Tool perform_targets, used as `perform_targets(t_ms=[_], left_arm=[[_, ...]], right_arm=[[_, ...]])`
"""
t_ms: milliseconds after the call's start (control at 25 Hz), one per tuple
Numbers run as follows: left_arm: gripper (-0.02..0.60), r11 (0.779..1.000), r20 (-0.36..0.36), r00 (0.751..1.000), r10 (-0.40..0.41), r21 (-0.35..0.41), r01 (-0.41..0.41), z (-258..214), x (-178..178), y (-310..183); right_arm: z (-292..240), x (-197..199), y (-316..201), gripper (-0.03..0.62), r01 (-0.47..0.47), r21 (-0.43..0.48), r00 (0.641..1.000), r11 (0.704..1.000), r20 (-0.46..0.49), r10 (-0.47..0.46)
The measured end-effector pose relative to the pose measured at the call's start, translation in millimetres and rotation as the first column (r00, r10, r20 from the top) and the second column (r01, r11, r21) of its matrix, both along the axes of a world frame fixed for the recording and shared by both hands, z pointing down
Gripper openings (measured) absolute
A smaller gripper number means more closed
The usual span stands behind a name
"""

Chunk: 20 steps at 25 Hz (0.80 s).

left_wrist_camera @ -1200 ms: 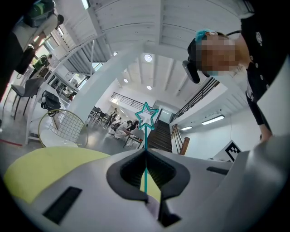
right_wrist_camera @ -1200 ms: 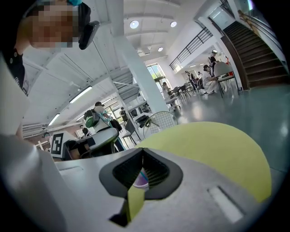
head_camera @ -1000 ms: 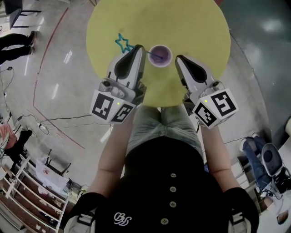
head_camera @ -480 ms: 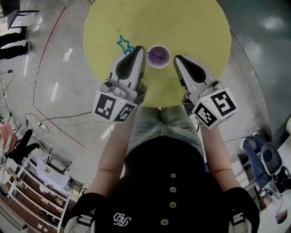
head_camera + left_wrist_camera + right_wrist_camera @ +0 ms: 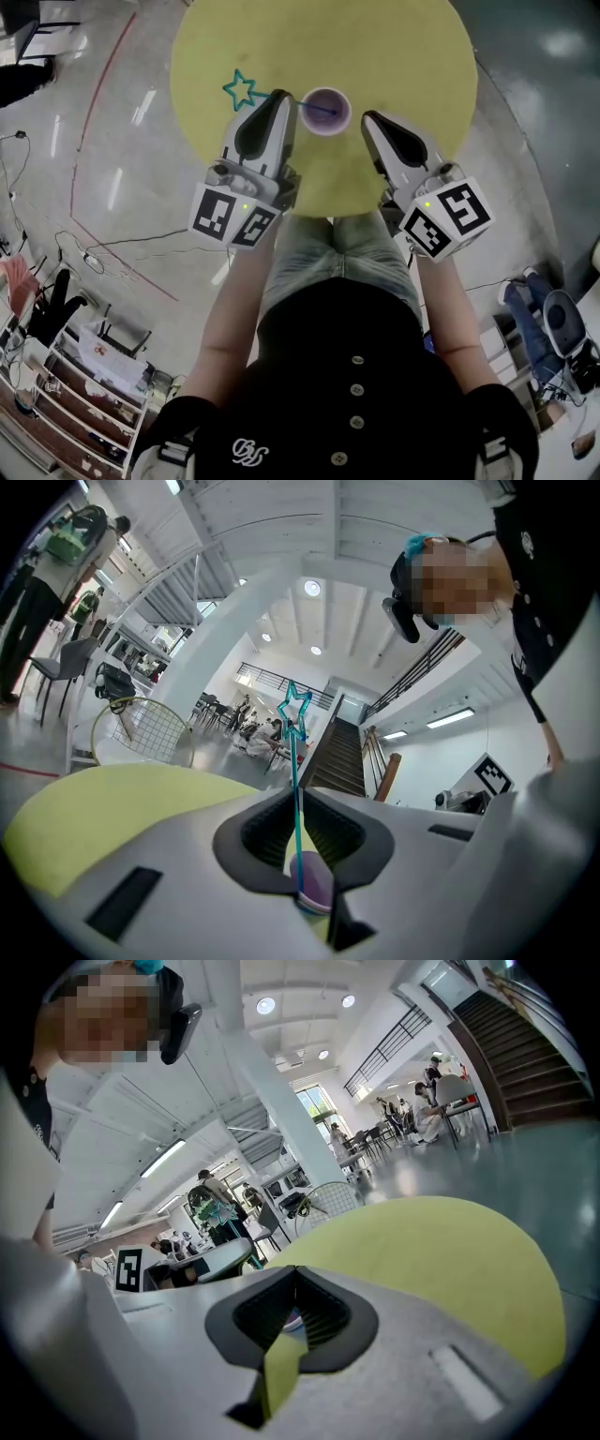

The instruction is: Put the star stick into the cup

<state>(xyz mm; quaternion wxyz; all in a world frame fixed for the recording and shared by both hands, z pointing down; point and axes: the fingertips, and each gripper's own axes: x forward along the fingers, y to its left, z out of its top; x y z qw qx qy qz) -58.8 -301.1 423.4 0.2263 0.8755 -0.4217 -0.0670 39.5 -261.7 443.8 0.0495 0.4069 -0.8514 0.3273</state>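
Found left gripper (image 5: 298,794) clamped shut on the star stick (image 5: 298,761) mid-shaft, lower end already inside the purple cup (image 5: 328,111) just beside its tips, star head out the opposite side. Judged held so to steady the shaft before release. Found right gripper (image 5: 295,1274) closed on nothing, parked just beside the cup, apparently kept clear.

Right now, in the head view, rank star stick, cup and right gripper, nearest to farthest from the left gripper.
1. star stick, clamped in the left gripper.
2. cup, just right of its tip.
3. right gripper, beyond the cup.
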Motion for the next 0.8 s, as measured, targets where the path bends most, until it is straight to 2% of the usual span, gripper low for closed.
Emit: perform_targets(t_ms=[400,440,520,800], left_arm=[[0.020,1.000,0.005,1.000,0.013,-0.028,-0.013,2,2,1],[0.035,0.999,0.004,1.000,0.014,-0.032,-0.013,2,3,1],[0.117,0.999,-0.001,1.000,0.013,-0.047,-0.013,2,2,1],[0.158,0.997,0.020,0.999,0.025,-0.075,-0.024,4,-5,0]], right_arm=[[1,-1,7,0.003,-0.005,-0.007,1.000,1.000,0.010,0.005],[1,0,8,0.003,-0.006,-0.006,1.000,1.000,0.011,0.006],[-1,-1,10,0.003,-0.009,-0.004,1.000,1.000,0.013,0.009],[-3,-11,9,0.003,-0.012,0.004,1.000,1.000,0.025,0.012]])
